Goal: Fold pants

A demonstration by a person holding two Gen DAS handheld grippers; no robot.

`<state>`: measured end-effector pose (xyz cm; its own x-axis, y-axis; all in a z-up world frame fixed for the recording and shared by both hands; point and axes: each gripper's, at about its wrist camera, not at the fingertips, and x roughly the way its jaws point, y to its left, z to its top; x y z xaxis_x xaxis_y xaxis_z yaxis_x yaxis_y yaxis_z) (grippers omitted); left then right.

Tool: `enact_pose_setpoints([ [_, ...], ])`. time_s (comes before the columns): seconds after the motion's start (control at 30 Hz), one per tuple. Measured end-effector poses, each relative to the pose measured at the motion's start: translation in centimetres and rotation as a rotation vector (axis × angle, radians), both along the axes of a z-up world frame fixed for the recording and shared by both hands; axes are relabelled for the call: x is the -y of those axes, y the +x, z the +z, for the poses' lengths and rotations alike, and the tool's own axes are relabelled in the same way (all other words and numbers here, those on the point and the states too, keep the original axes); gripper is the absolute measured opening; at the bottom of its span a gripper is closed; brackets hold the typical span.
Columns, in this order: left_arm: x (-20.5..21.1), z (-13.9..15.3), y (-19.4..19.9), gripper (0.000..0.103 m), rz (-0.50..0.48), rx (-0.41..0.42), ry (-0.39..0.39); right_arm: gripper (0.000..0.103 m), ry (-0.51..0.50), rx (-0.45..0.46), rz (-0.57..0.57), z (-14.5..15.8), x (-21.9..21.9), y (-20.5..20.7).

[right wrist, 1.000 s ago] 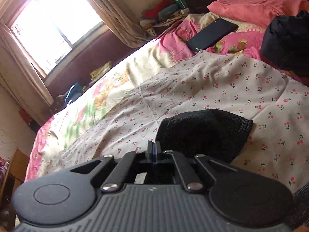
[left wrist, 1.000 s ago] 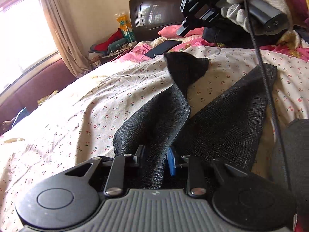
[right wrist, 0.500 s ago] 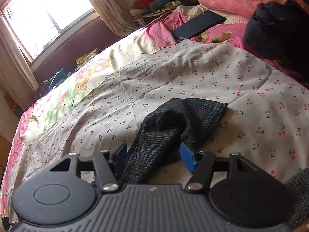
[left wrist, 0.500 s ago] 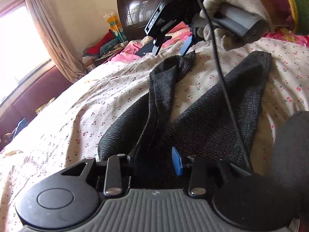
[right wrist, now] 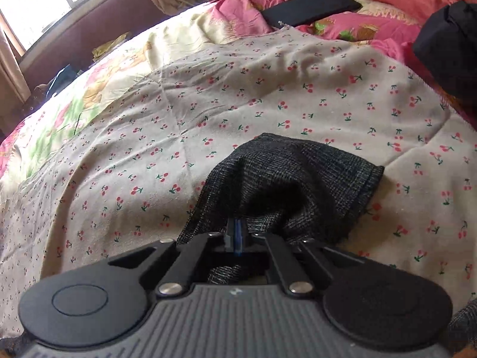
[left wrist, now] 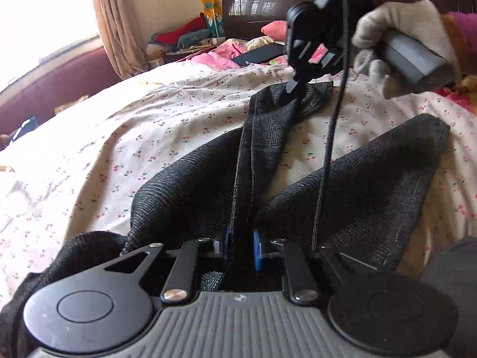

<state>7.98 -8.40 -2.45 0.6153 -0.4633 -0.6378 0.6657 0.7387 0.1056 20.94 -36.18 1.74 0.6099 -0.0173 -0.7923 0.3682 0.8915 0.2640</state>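
On bedsheet [right wrist: 184, 125], both grippers (L [left wrist: 242, 249] & R [right wrist: 237, 235]) clamp pants [left wrist: 190, 179]

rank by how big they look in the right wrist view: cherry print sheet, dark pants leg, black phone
1. cherry print sheet, fills most of the view.
2. dark pants leg, close to the camera, so it may look larger than it is.
3. black phone, small and far back.
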Motion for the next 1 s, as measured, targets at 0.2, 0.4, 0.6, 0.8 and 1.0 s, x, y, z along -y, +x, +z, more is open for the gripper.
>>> enact_pose_setpoints([
  [0.2, 0.7, 2.6, -2.3, 0.029, -0.08, 0.061, 0.028, 0.008, -0.007, 0.116, 0.102, 4.3, 1.4, -8.2],
  [0.4, 0.4, 2.7, -2.4, 0.041, -0.048, 0.037, 0.04, 0.035, -0.469, 0.067, 0.748, 4.7, -7.2, -4.0],
  [0.6, 0.7, 1.6, -0.1, 0.066, -0.007, -0.041, -0.017, 0.043, -0.84, -0.038, 1.302, 0.9, -12.8, 0.0],
  [0.8, 1.7, -0.3, 2.2, 0.066, -0.051, -0.14, -0.058, 0.043, -1.061, -0.221, 1.727, -4.0, -14.0, 1.5],
  [1.0, 1.1, -0.7, 3.7, 0.035, -0.076, -0.218, -0.126, 0.05, -1.178, -0.274, 1.955, -6.0, -14.6, 1.5],
])
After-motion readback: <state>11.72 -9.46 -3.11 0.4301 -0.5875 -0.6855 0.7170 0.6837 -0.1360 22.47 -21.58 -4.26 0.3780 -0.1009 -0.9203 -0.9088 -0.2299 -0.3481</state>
